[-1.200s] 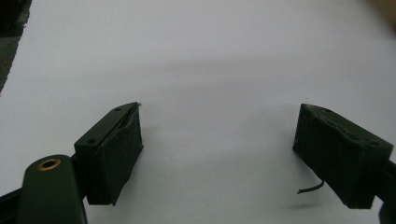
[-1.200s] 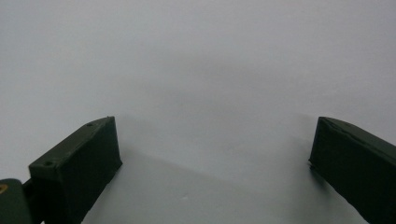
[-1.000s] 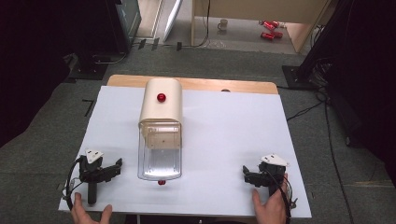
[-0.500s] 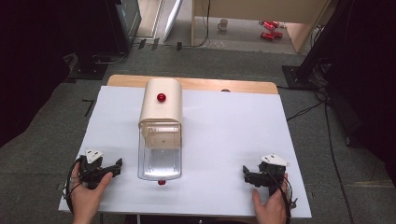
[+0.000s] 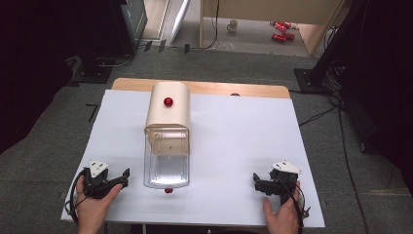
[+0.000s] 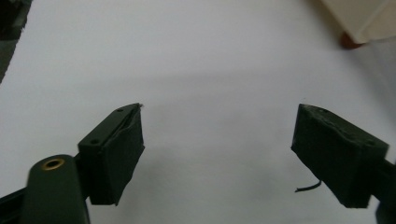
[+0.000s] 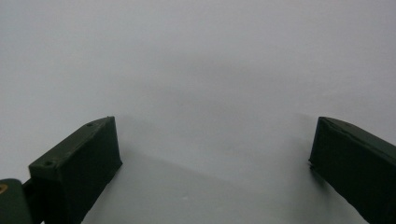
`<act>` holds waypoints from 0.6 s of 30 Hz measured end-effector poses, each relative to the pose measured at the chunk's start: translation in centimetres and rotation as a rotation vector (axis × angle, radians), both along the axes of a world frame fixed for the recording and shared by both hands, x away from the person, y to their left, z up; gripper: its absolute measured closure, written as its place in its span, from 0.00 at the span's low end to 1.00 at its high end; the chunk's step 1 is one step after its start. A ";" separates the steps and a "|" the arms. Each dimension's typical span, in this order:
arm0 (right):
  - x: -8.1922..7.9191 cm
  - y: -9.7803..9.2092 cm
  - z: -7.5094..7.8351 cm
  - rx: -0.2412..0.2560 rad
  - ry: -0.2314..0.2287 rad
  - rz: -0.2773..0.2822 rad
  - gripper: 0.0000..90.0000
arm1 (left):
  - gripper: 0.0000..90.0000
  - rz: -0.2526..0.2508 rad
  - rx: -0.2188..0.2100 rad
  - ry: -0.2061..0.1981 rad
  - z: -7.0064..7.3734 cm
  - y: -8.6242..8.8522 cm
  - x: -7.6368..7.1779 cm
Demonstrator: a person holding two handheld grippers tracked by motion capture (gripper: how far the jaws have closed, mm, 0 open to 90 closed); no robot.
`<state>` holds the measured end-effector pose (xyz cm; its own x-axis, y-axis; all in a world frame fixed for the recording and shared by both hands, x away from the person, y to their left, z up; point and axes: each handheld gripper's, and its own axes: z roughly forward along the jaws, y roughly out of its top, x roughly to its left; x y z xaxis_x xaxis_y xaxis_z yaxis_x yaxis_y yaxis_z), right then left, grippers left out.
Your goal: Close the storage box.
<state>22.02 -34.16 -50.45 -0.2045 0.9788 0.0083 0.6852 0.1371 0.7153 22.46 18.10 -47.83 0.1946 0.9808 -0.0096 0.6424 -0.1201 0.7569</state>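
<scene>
A cream box (image 5: 168, 119) with a red knob (image 5: 168, 102) on top stands left of the middle of the white table (image 5: 238, 136). Its clear front part (image 5: 166, 165) lies flat toward me and ends in a second red knob (image 5: 168, 190). My left gripper (image 5: 124, 178) rests on the table just left of that clear part, held by a hand, open and pointing right. In the left gripper view its jaws (image 6: 219, 154) stand wide apart over bare white, with the red knob (image 6: 349, 41) at the top right. My right gripper (image 5: 256, 183) (image 7: 212, 163) lies open at the front right, empty.
A wooden table edge (image 5: 243, 89) shows behind the white sheet. Beyond the table, on the floor, are a mug (image 5: 233, 24) and red cans (image 5: 280, 27). Dark stands and cables flank both sides. Wide bare white surface lies between the box and the right gripper.
The left hand has closed around the left gripper and turned it so that its jaws point right toward the box. The right gripper and hand have stayed put.
</scene>
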 end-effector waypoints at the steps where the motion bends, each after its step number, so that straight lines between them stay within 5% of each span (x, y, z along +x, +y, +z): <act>1: 0.0 0.0 0.0 0.000 0.000 0.000 0.02 | 0.26 -0.003 0.003 -0.016 0.3 -0.5 -0.5; 18: 0.0 0.0 0.0 0.000 0.000 -0.001 0.02 | 0.49 -0.110 -0.005 -0.025 1.5 -5.2 -6.2</act>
<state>22.01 -34.15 -50.45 -0.2040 0.9789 0.0083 0.6853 0.1367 0.7153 16.22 12.89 -46.29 0.3017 0.9534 -0.0086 0.6065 -0.1850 0.7732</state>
